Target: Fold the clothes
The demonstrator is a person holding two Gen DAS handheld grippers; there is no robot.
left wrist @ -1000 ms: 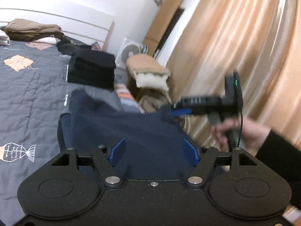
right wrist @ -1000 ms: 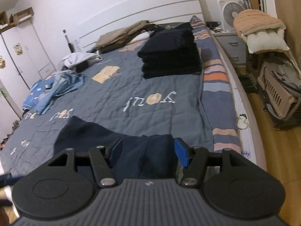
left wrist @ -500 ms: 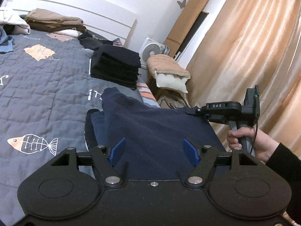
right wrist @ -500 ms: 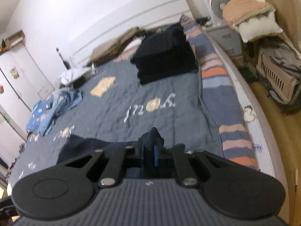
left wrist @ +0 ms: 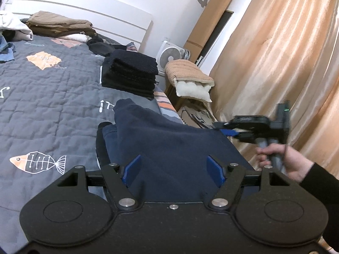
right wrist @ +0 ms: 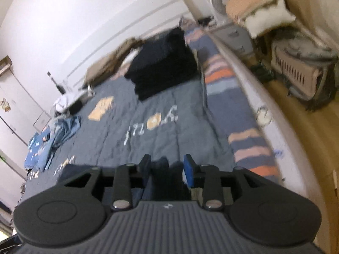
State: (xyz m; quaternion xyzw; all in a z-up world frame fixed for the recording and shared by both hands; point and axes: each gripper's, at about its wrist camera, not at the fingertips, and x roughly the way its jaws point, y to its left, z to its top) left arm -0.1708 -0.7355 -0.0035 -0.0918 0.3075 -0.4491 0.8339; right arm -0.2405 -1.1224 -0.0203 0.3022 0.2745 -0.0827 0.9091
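1. Folding is under way on the navy garment (left wrist: 169, 148), which is lying on the quilted bed (left wrist: 53, 110) directly ahead of both claws.
2. Left gripper (left wrist: 172, 167) is standing spread, the garment bunching up between its fingers; whether the pads are pressing on it cannot be told.
3. Right gripper (right wrist: 167, 167) is opening, with a fold of navy cloth between its fingers.
4. Next move, as judged: regripping an edge and carrying it across.
5. Open quilt is lying ahead; the black folded stack (left wrist: 129, 76) is sitting well beyond, and the bed edge (right wrist: 243, 127) is running to the right.
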